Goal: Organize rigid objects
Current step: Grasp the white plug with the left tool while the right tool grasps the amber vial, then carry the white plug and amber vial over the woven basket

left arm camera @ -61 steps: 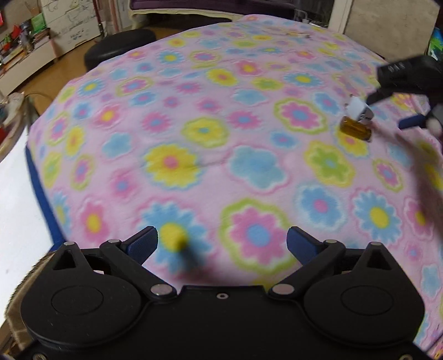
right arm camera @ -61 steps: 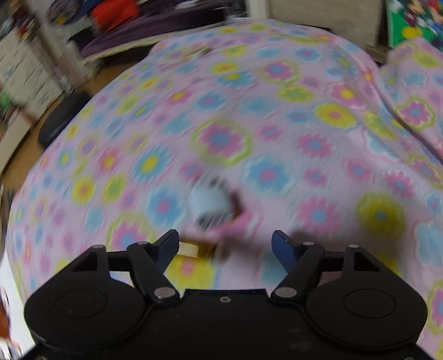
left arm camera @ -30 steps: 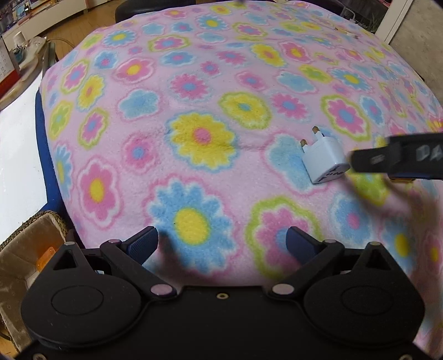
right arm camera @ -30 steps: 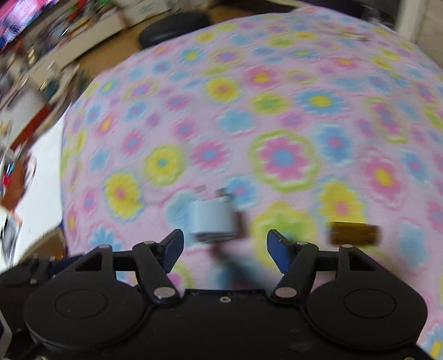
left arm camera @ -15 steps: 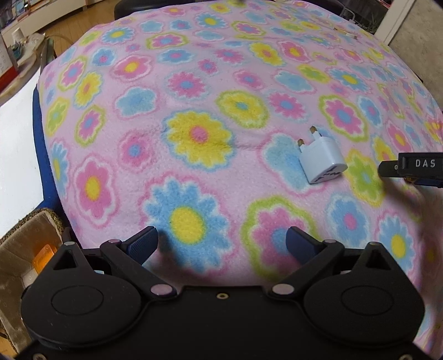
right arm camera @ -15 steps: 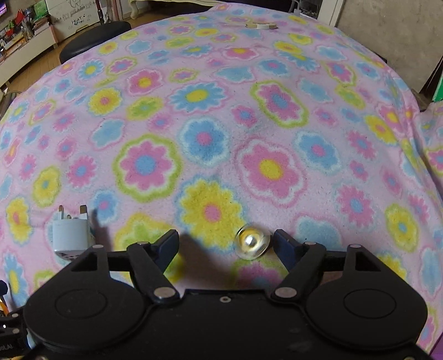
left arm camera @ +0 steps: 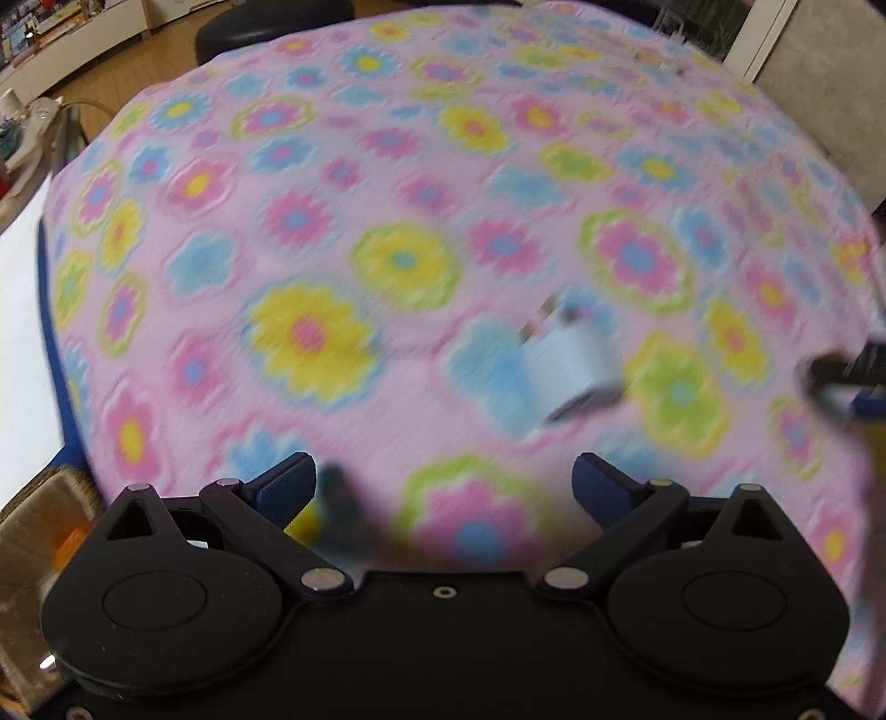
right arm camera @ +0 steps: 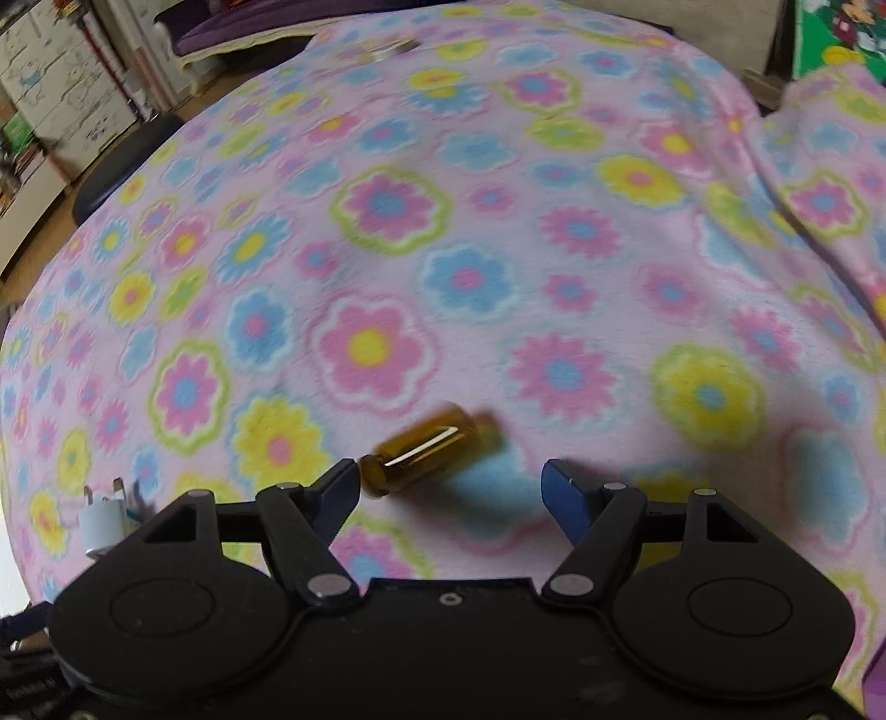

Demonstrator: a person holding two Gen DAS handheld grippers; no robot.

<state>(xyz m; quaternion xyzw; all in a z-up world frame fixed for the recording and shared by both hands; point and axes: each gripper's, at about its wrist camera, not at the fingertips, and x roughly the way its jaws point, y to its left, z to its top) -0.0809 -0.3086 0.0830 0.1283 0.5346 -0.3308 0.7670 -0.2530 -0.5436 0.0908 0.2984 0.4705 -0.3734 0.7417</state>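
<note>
A small amber glass bottle (right arm camera: 426, 448) lies on its side on the flowered pink blanket (right arm camera: 554, 249). My right gripper (right arm camera: 451, 498) hovers just over it with its jaws closing. The bottle's neck is beside the left fingertip (right arm camera: 338, 495), and the pads do not press on the bottle. A white plug adapter (left arm camera: 576, 365) rests on the blanket ahead and right of my left gripper (left arm camera: 443, 487), which is open and holds nothing. The white plug adapter (right arm camera: 102, 526) also appears at the far left of the right wrist view. The right gripper's tip (left arm camera: 841, 376) shows blurred at the right edge of the left wrist view.
A cardboard box (left arm camera: 33, 531) with something orange inside stands off the blanket's lower left edge. A black stool (left arm camera: 266, 22) and shelves stand beyond the far edge. A raised fold of blanket (right arm camera: 830, 194) lies to the right.
The right gripper has moved right, away from the adapter, and rolled; the bottle, seen end-on before, now shows its side. The left wrist view has shifted and blurred, with the left jaws still wide.
</note>
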